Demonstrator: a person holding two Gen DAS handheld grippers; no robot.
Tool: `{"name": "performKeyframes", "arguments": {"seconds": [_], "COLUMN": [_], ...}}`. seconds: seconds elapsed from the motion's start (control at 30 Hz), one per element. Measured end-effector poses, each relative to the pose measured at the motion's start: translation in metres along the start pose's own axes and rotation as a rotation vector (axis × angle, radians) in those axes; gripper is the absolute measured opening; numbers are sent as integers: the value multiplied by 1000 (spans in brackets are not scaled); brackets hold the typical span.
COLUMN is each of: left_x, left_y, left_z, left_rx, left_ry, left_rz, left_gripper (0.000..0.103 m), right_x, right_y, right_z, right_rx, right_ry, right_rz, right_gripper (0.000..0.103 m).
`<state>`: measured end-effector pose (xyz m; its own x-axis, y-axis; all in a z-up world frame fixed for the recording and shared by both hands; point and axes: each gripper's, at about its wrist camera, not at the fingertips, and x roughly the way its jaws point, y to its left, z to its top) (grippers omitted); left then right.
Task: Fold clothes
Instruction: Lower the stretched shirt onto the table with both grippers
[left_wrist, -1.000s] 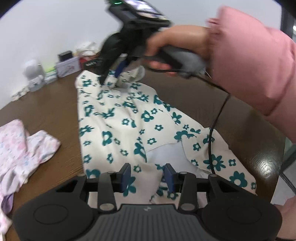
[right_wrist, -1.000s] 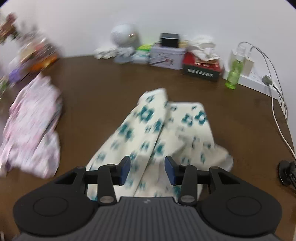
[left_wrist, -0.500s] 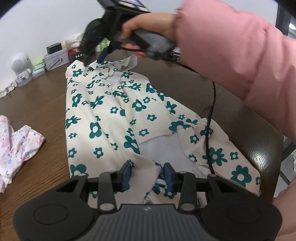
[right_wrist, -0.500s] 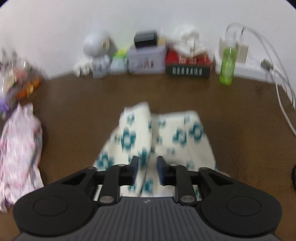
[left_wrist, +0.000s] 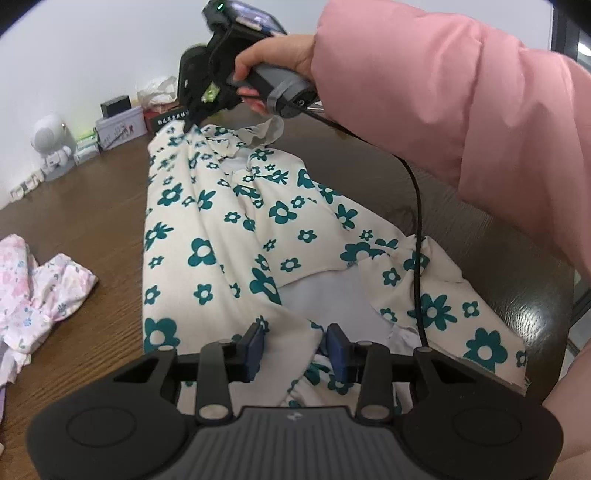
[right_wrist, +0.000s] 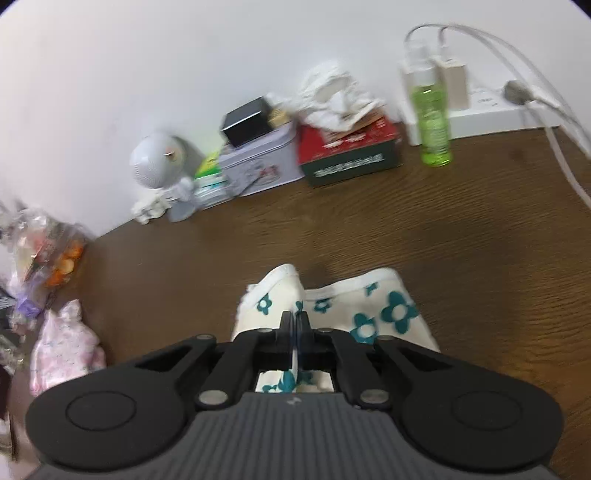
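From the left wrist view, a cream garment (left_wrist: 236, 236) printed with teal flowers lies stretched along a brown wooden table (left_wrist: 92, 199), running from the near edge toward the back wall. The left gripper (left_wrist: 295, 345) sits at the garment's near end, jaws partly apart with a bunched fold of the cloth between the blue pads; whether the pads actually press it cannot be told. At the far end, a hand (left_wrist: 273, 62) in a pink sleeve (left_wrist: 443, 122) holds the right gripper (left_wrist: 192, 120), whose tip meets the garment's far corner. A black cable (left_wrist: 417, 236) trails from that handle across the cloth. A crumpled pink floral garment (left_wrist: 40, 291) lies apart at the left. By the wall stand a white robot figurine (left_wrist: 50, 142), a pale tin box (left_wrist: 120, 127) with a small black box (left_wrist: 116, 103) on its lid, and a tissue box (left_wrist: 168, 114) with white tissue sticking out of its top. From the right wrist view, which is somewhat blurred, the right gripper (right_wrist: 295, 325) has its jaws closed tight, pinching a ridge of the flowered garment (right_wrist: 369, 310) at its far edge. Beyond it the tin box (right_wrist: 258, 162) carries the black box (right_wrist: 247, 120), the red and dark tissue box (right_wrist: 347, 151) holds crumpled white tissue, and a clear bottle (right_wrist: 430, 114) is partly filled with green liquid, beside a white power strip (right_wrist: 495, 110) with plugs in it.
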<state>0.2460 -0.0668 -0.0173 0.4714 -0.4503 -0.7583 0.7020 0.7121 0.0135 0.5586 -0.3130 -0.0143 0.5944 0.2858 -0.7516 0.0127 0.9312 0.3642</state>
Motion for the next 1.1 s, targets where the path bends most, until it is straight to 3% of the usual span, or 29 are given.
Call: {"name": "performKeyframes", "arguments": {"seconds": [0.1,0.2,0.27,0.33,0.37,0.47,0.7,0.77,0.8,0.97,1.1], "left_x": [1,0,-5,-14,-19,-31,-18,-13,-14,-14,-13], "left_y": [0,3,8,14,17,27,42,40,39,39,38], "left_z": [0,1,2,3,4,4,-7,-12,-14,-14,-13], "left_rx": [7,-5,-32,-61,-64,-75,-115,-112,-104,-119,-112], "left_ry": [0,1,-6,-26,-40,-71,12,17,15,9,6], "left_rz": [5,-10,-44,-77,-64,-20,-7,6,16,21,32], "left_gripper": [36,35,36,37,38,38,35,36,36,36,38], "right_x": [13,20,13,-6,-17,-46,-72,-65,-64,-72,-81], "right_y": [0,4,4,5,9,29,77,82,82,65,54], "right_z": [-3,-9,-9,-11,-14,-33,-118,-138,-145,-153,-150], "right_rx": [-42,-92,-66,-54,-77,-193,-542,-614,-641,-672,-611], "right_ry": [25,30,14,-22,-32,3,135,168,175,182,174], "right_rz": [-58,-60,-48,-25,-18,35,49,15,1,-76,-44], "right_gripper": [1,3,12,32,34,35,35,28,20,10,10]}}
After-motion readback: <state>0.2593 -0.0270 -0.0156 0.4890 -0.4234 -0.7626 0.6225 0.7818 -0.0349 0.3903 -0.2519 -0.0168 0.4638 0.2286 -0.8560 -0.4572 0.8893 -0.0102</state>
